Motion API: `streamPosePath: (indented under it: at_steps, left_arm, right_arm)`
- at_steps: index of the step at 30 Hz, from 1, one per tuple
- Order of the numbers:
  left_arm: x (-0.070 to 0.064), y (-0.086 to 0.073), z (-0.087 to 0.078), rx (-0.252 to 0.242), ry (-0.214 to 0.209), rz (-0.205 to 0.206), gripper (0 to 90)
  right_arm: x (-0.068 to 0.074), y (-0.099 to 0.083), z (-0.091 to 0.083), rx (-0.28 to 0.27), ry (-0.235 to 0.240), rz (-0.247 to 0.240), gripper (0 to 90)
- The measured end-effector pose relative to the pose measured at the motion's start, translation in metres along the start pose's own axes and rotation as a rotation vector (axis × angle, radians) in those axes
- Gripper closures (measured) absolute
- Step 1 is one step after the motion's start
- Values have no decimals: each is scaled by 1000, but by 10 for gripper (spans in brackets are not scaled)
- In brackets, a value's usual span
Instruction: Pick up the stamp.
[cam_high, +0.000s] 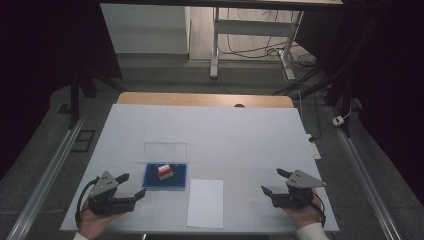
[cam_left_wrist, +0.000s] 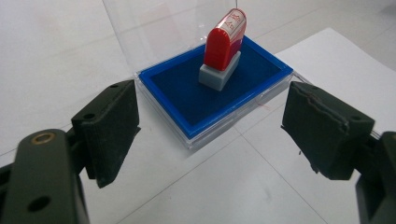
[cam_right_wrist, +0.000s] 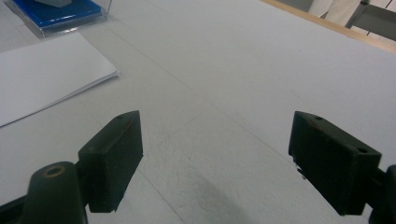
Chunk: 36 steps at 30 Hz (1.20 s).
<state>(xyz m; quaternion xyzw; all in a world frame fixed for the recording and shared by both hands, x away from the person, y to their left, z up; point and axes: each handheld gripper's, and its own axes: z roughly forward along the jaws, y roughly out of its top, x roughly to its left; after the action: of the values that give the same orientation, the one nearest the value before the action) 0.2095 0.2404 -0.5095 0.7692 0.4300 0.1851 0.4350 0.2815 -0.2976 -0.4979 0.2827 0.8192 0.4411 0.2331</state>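
Up close, red stamp upright on blue pad; lettering legible

Stood upright on the blue rectangular ink pad, centre-left of the high view: the red-and-grey plastic stamp. Lay just right of that pad, toward the lower centre: the white paper sheet. Rested on the white-covered table.

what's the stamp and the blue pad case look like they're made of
Stamp: glossy red top, likely plastic, since it shines; matte grey base, plastic or rubber. Ink pad: dull blue felt-like surface inside a blue plastic-looking frame. Case lid: clear hard plastic, see-through and standing open.
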Motion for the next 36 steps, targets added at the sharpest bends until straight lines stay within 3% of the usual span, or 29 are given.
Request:
streamPosePath:
  at_steps: [13,18,21,24,36]
  left_arm:
    - [0,3,-3,-13,-19,-5,188]
    - [-3,14,-7,-6,-48,2,194]
    - [-3,19,-7,-6,-30,7,197]
    - [-1,28,-9,-14,-46,7,197]
    - [0,53,-9,22,-63,88,203]
  right_arm:
    - [0,-2,-4,-4,11,15,188]
    - [-1,-1,-5,-17,12,26,188]
    - [-3,0,-5,-29,22,34,188]
    - [-4,0,-2,-28,27,35,188]
    - [1,3,14,-14,55,5,187]
